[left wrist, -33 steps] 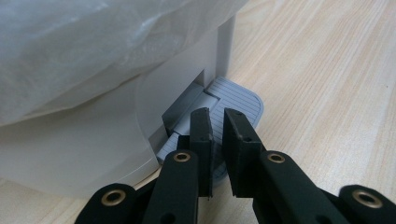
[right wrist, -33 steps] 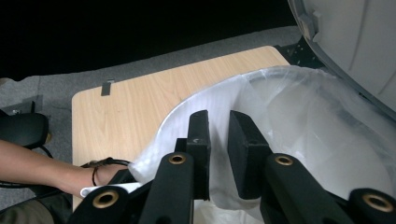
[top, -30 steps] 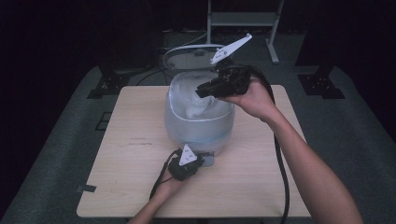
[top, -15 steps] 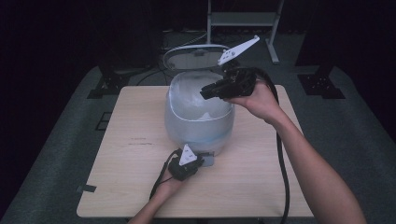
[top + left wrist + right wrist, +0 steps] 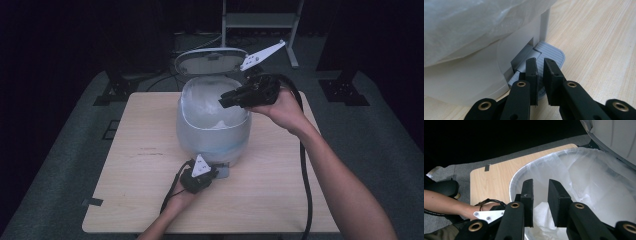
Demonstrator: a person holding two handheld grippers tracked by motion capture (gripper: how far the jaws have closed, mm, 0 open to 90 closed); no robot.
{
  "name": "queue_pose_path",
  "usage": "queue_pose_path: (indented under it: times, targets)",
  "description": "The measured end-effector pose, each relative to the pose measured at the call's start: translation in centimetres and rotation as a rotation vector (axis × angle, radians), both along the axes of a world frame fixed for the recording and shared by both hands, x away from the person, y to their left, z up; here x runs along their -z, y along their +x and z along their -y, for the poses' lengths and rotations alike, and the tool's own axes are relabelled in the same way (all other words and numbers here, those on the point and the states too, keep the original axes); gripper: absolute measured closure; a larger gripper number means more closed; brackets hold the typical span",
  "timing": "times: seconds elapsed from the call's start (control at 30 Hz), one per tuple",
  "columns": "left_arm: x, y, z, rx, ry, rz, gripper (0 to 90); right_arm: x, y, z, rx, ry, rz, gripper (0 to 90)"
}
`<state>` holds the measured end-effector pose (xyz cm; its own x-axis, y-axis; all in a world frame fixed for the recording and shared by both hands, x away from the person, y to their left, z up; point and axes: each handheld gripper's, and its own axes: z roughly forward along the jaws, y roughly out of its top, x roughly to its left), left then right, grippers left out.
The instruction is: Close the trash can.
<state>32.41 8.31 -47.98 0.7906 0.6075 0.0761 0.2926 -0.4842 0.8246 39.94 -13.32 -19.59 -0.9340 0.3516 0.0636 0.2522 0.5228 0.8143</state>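
High view: pedal bin (image 5: 212,132) stands mid-worktop (image 5: 130,175), lid (image 5: 210,61) up.
Left gripper (image 5: 539,75): fingers nearly shut, empty, pressing the pedal (image 5: 550,53).
Right gripper (image 5: 540,202): fingers just opening, empty, over the liner (image 5: 594,182).
Progress: crumpled paper (image 5: 541,216) lies inside; I'd say lid closing remains.

No readable text, label, brand, number or sign is seen on the bin (image 5: 212,130), its raised lid (image 5: 210,61) or the table (image 5: 135,165). A faint dark mark is seen on the tabletop left of the bin, too small to be read.
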Motion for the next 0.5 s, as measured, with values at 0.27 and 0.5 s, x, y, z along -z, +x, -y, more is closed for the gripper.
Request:
queue_pose_path:
  times: [0.27,0.5]
  targets:
    - [0.0,-0.1,0.0,-0.001,0.004,0.002,82.2,0.0,-0.5,1.1,0.000,-0.008,0.004,70.1]
    - [0.0,0.0,0.0,-0.001,0.005,0.001,82.2,0.2,-1.0,2.3,0.002,0.003,0.009,67.4]
